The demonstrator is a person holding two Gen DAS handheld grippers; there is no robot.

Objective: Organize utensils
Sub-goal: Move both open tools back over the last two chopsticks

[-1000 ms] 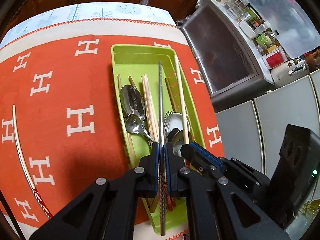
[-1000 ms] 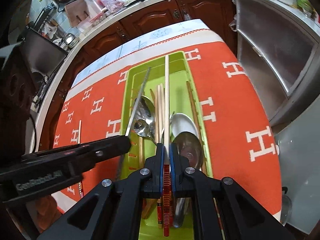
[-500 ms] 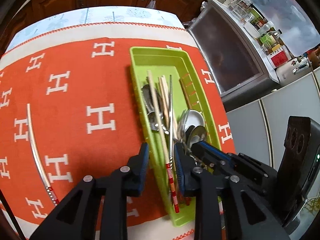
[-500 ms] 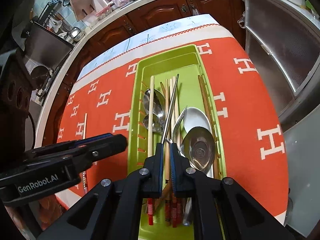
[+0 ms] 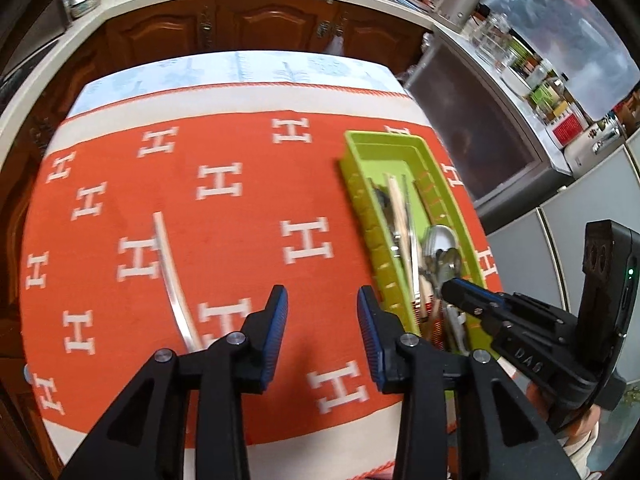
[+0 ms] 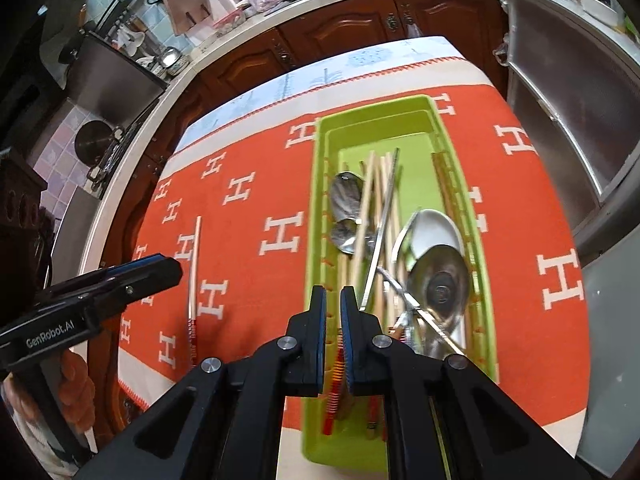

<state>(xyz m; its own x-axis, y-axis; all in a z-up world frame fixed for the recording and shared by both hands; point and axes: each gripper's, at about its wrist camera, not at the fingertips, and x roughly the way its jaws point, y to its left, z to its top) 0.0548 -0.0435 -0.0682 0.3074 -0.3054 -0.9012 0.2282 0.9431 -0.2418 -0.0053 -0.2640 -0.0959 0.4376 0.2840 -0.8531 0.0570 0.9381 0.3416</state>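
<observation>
A green utensil tray (image 6: 448, 128) lies on the orange cloth and holds several spoons, chopsticks and a fork; it also shows in the left wrist view (image 5: 362, 196). One metal chopstick with a red-striped end (image 6: 195, 264) lies alone on the cloth left of the tray, also seen in the left wrist view (image 5: 170, 276). My left gripper (image 5: 322, 312) is open and empty above the cloth, between that chopstick and the tray. My right gripper (image 6: 333, 300) is slightly open and empty over the tray's near left wall.
The orange cloth with white H marks (image 5: 240, 152) covers the table. Wooden cabinets (image 5: 248, 24) stand beyond the far edge. A steel appliance (image 6: 568, 92) stands close on the right. The left gripper (image 6: 132, 276) appears in the right wrist view.
Both grippers let go of their chopsticks, which now lie in the tray. The left gripper opened wide and moved left over the cloth. The right gripper opened slightly.
</observation>
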